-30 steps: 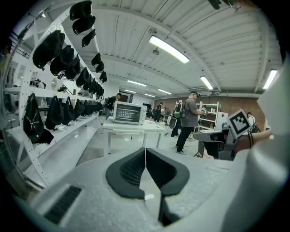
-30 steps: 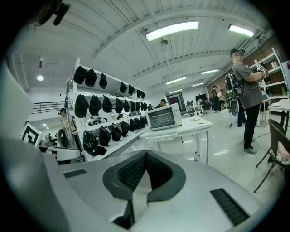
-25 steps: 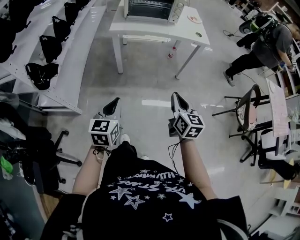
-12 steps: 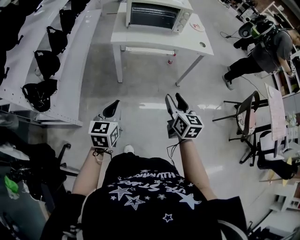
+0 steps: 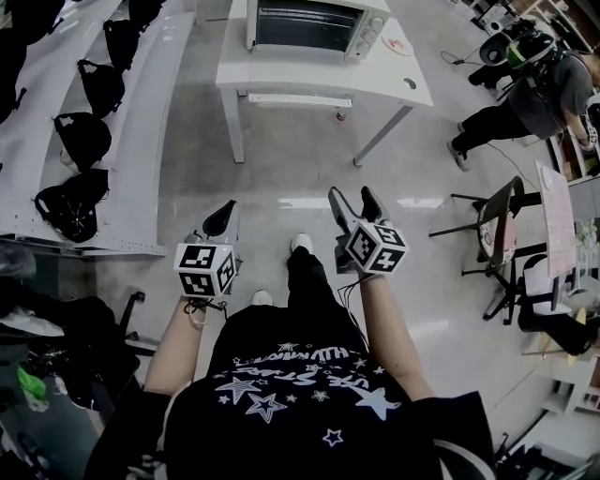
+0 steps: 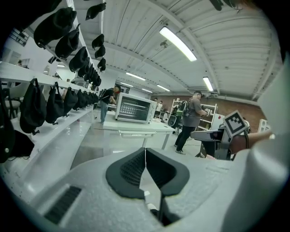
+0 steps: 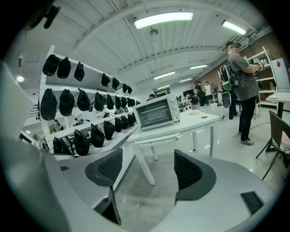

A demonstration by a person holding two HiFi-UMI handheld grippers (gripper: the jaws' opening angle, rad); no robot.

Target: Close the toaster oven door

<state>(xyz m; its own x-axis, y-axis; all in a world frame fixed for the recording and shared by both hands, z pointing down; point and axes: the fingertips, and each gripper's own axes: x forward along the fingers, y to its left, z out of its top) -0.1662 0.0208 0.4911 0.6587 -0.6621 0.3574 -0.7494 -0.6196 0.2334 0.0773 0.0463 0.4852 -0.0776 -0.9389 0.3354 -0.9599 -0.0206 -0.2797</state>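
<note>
The toaster oven sits on the far white surface, door upright, well apart from both tools. Nearer, the left tool is pinched together, empty. The right tool has just been opening and stands wide, with nothing between its jaws.

Toaster oven on a white table at twelve o'clock. Nearer me, my left hand-held gripper at nine; my right hand-held gripper at two, its jaws just opened with nothing between them.
</note>
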